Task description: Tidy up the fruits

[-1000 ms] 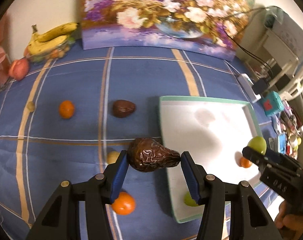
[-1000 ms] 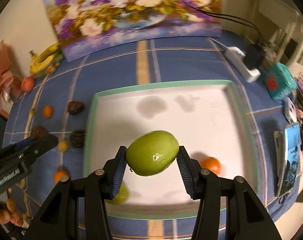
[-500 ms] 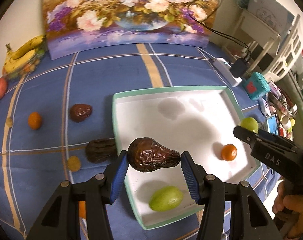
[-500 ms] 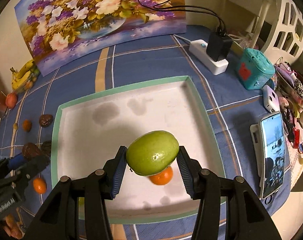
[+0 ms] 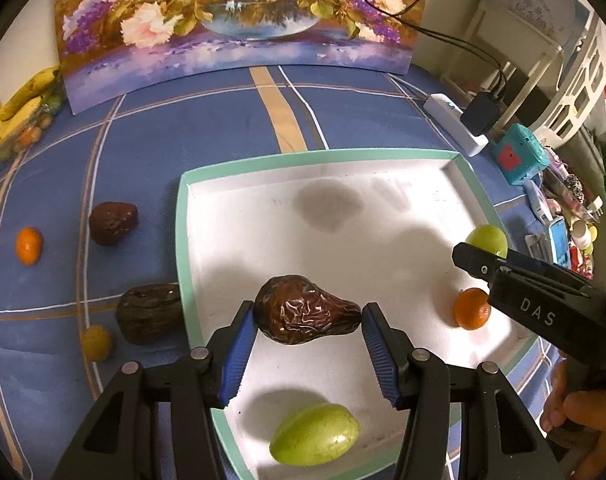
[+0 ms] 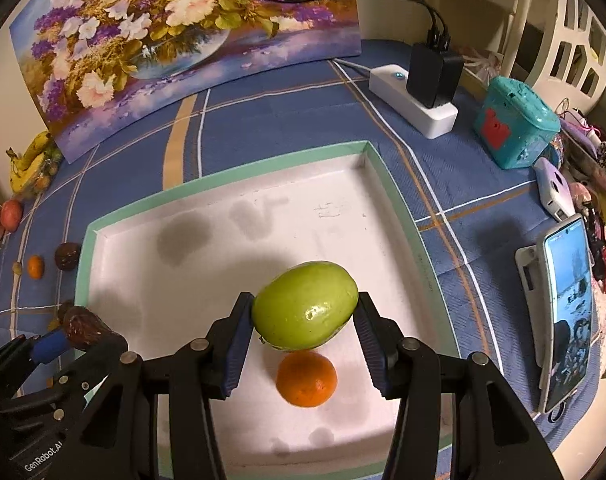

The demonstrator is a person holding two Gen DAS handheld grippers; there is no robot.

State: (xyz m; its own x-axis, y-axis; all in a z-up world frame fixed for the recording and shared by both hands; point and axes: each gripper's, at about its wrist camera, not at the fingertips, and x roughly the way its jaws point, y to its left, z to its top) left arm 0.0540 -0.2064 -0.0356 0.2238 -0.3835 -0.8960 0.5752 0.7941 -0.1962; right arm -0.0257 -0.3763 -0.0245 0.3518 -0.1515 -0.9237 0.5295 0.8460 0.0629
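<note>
Fruits are partly in the white tray (image 5: pixel 191 248) with the green rim and partly on the blue checked cloth (image 5: pixel 143 152) that covers the bench. We hold one fruit in each claw, both above the tray. Our left claw (image 5: pixel 307 354) is closed on a wrinkled dark brown avocado (image 5: pixel 303 310); its blue pads (image 5: pixel 239 354) press the fruit from both sides, with the narrow end toward the right pad. Our right claw (image 6: pixel 303 346) is closed on a smooth green fruit (image 6: pixel 305 306), which lies sideways between the pads.

In the left wrist view, a second green fruit (image 5: pixel 315 434) rests on the tray floor near the front rim, below the avocado. A mandarin (image 5: pixel 471 308) lies on the tray at the right side; in the right wrist view the same mandarin (image 6: pixel 307 378) is just under the green fruit that we hold.

On the cloth, left of the tray, we see another dark avocado (image 5: pixel 149 312) that touches the tray rim or is just beside it, we cannot tell which. Near it lies a small yellow fruit (image 5: pixel 96 342). Further back are a third dark avocado (image 5: pixel 113 222) and a second mandarin (image 5: pixel 29 245). Bananas (image 5: pixel 19 100) lie at the far left corner, beside a flower painting (image 5: pixel 239 16) that leans on the wall.

Right of the tray stand a white power strip (image 6: pixel 413 100) with black chargers, a teal box (image 6: pixel 517 124) and a phone (image 6: pixel 569 308) with lit screen.
</note>
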